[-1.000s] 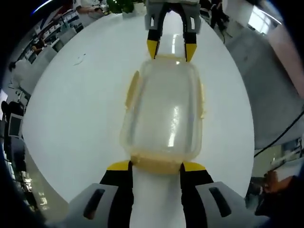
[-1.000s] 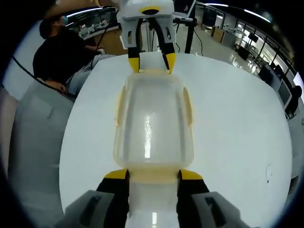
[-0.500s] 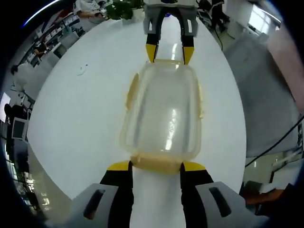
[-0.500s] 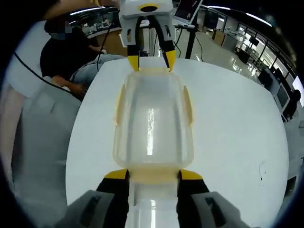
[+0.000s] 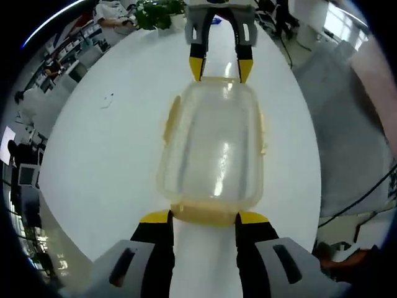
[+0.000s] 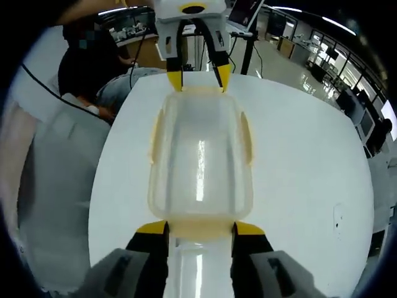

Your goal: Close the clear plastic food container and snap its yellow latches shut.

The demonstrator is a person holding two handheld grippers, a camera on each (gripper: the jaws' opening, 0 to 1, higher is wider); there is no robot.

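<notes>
Both grippers, left [image 5: 203,217] and right [image 6: 200,228], sit spread at opposite end latches of the clear container [image 5: 214,146], gripping nothing. Press both ends evenly, squarely.

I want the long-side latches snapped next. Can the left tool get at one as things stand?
Probably not yet: the left tool sits at the container's near end latch. Each side latch lies uncovered, so it could after backing off.

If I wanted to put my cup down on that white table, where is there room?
Bare white round table lies open along both long sides of the clear plastic food container, out to the table's edge. It is crowded at the container's two short ends, where the left tool and right tool sit.
</notes>
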